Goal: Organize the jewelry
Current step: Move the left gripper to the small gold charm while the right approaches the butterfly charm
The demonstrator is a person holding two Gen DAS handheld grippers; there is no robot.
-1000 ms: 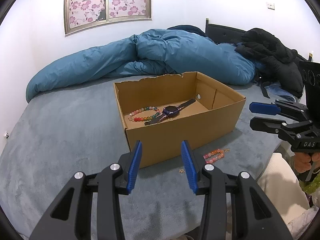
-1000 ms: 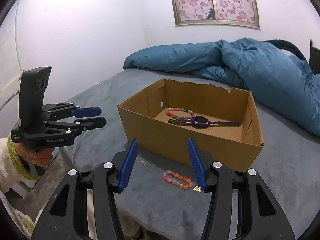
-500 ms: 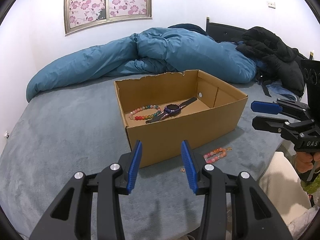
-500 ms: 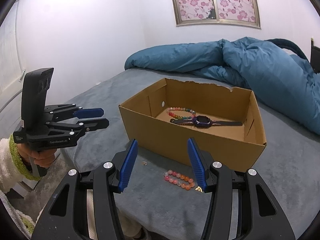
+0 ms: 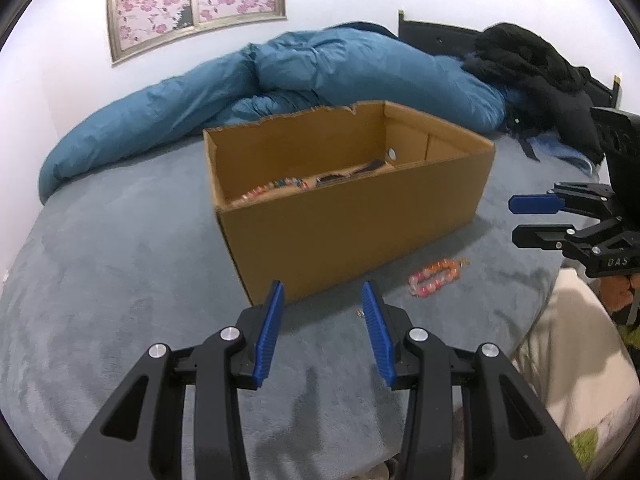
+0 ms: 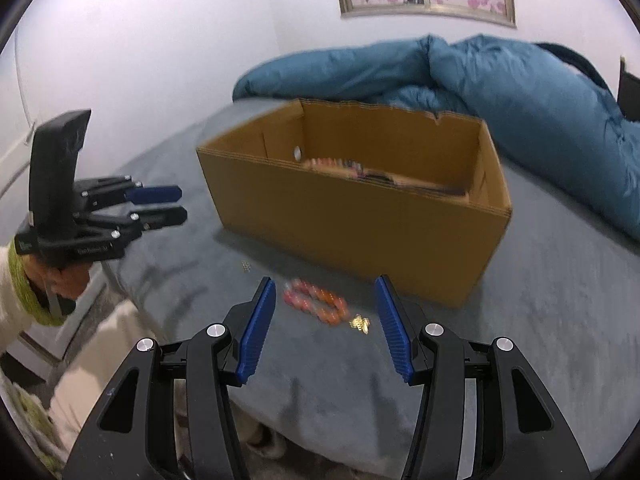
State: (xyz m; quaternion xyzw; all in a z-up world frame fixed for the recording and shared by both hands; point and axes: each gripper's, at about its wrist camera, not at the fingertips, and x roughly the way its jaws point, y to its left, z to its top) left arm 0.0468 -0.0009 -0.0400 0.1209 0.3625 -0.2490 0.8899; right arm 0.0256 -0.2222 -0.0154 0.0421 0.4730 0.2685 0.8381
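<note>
Right wrist view: cardboard box (image 6: 360, 220) holds a beaded bracelet (image 6: 328, 163) and a watch (blurred); a pink-orange bracelet (image 6: 316, 302) lies on the bed before it, between the wide-open right gripper (image 6: 325, 322); left gripper (image 6: 160, 204) also open.

A box (image 5: 352, 216) sits on the bed (image 5: 120, 280), with a duvet (image 5: 320, 76) heaped behind it. Inside lie a bracelet (image 5: 276, 188) and a watch (image 5: 348, 172). Another bracelet (image 6: 316, 304) lies on the bed just before the box, a small charm (image 6: 245, 266) to its left
</note>
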